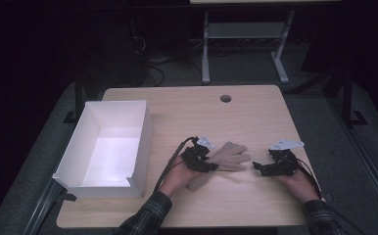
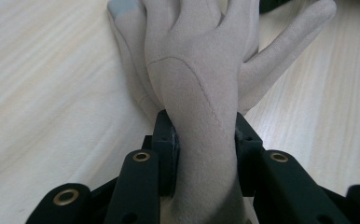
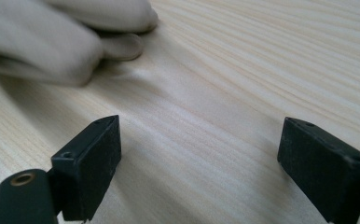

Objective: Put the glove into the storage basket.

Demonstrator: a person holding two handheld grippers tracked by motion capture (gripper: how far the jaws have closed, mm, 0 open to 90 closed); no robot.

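A beige fabric glove [image 1: 230, 154] lies flat on the wooden table [image 1: 187, 112], fingers pointing away to the right. My left gripper [image 1: 210, 165] is shut on the glove [image 2: 197, 79] at its wrist, one pad pressed against each side of the cuff [image 2: 205, 140]. A grey patch marks one fingertip of the glove. My right gripper [image 1: 255, 168] rests low over bare wood to the right of the glove, its jaws wide open [image 3: 201, 158] with nothing between them. In the right gripper view the glove's fingertips [image 3: 52, 37] lie blurred at the upper left, apart from the jaws.
A white open-topped box [image 1: 69, 161] stands on the left part of the table, with nothing inside that I can see. A round cable hole [image 1: 225, 98] sits near the table's far edge. Beyond the table, the metal legs of another desk [image 1: 205, 54] stand on dark carpet.
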